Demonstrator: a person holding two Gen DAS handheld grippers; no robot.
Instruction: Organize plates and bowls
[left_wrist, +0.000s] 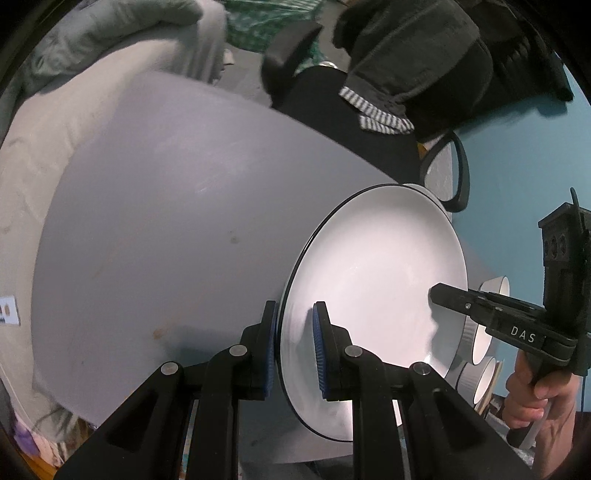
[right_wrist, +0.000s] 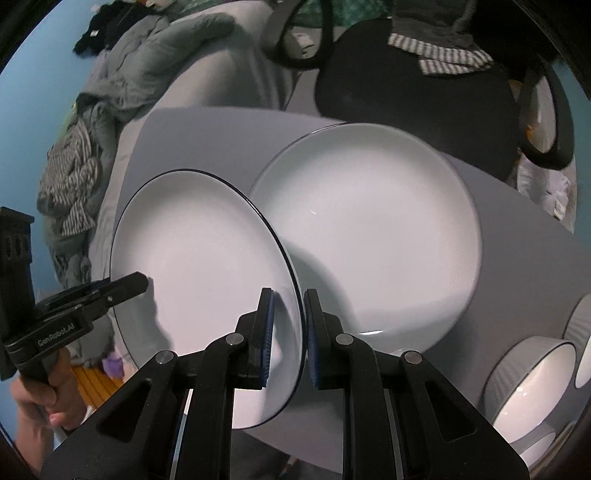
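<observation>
Right wrist view: both claws, left claw (right_wrist: 110, 291) and right claw (right_wrist: 287, 332), clamp one black-rimmed plate (right_wrist: 199, 266) above the worktop (right_wrist: 207, 140).

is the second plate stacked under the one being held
No, the second plate lies on the table beside the tilted held plate.

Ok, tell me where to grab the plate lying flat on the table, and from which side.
Probably its near rim, one finger over and one under: the flat plate is too wide to span. Come low from the near side; the held plate blocks its left, ribbed bowls crowd the right.
</observation>
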